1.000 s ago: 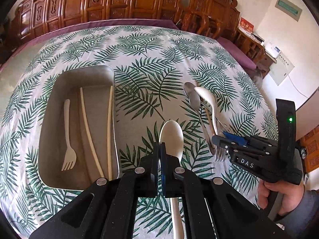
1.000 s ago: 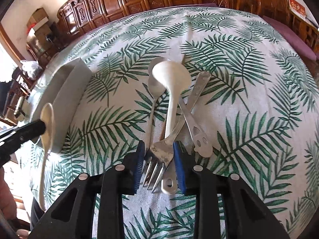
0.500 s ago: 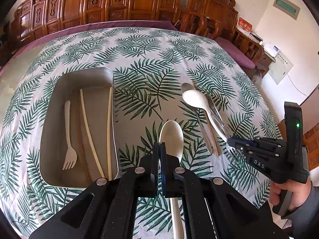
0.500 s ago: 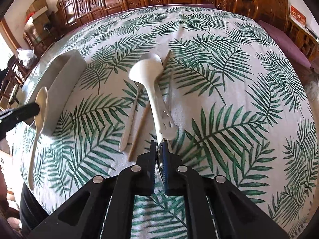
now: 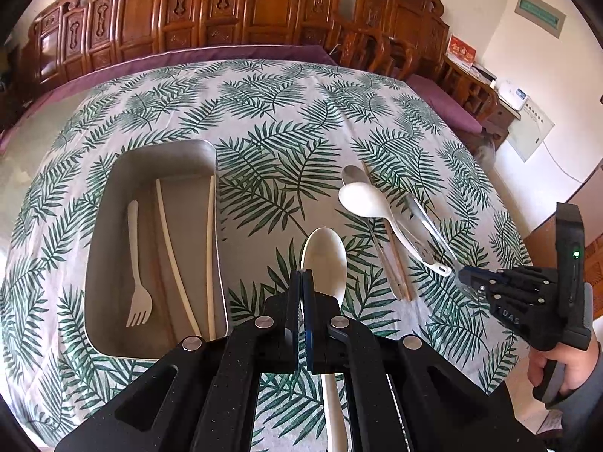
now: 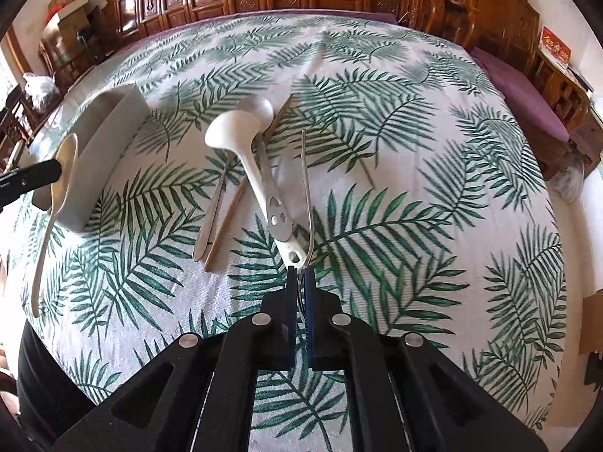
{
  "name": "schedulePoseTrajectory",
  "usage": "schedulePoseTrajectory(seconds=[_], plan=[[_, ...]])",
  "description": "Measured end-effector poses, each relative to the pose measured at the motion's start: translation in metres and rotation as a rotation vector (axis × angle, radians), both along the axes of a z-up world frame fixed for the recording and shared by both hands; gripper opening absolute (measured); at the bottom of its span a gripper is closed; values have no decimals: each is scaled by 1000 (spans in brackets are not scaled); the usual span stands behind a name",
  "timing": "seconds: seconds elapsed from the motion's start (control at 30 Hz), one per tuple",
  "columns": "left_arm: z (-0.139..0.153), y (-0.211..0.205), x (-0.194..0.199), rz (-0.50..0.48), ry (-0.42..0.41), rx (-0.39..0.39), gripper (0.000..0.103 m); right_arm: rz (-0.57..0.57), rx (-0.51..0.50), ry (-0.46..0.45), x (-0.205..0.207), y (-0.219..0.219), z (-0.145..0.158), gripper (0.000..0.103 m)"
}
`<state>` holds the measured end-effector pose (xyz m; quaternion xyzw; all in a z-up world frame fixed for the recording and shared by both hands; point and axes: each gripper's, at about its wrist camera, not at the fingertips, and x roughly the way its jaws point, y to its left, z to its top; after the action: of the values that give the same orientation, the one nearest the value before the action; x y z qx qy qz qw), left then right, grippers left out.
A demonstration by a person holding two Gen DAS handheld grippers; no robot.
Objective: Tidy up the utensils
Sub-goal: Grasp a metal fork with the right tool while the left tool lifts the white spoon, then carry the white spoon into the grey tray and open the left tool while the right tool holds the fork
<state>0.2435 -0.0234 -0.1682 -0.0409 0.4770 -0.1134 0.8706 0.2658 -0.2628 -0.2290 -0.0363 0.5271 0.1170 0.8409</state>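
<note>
Two grippers, each with its jaws pressed together on a utensil. Nearest, the left gripper (image 5: 303, 290) pinches the cream spoon (image 5: 324, 260) by the neck, bowl pointing away, handle trailing back beneath the tool. The grey tray (image 5: 113, 173) is the landmark: it lies just to the left of that spoon, its long side running near to far, parallel with the spoon's axis. So the left hand's delivery looks like a short sideways carry with hardly any turning. Inside the tray a cream fork (image 5: 137, 263) and two cream chopsticks (image 5: 209, 248) already lie lengthwise. Further right of the tray, the right gripper (image 6: 299, 282) clamps a thin metal fork (image 6: 307, 196) by its tine end, handle pointing away, so it has the longer trip. Beyond it, right of the tray, the white ladle (image 6: 245, 147), a metal spoon (image 6: 230, 173) and a wooden chopstick (image 6: 248, 177) lie crossed in a heap on the leaf-print tablecloth (image 6: 414, 150).
</note>
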Motion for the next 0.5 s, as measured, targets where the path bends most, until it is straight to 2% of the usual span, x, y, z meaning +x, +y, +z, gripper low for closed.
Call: schedulePoseTrajectory(seconds=[0.23, 0.5], plan=[[8, 6, 2, 12, -13, 8, 1, -6, 32, -39, -3, -3, 20, 4], [22, 28, 9, 51, -38, 27, 1, 53, 94, -72, -5, 24, 42, 4]])
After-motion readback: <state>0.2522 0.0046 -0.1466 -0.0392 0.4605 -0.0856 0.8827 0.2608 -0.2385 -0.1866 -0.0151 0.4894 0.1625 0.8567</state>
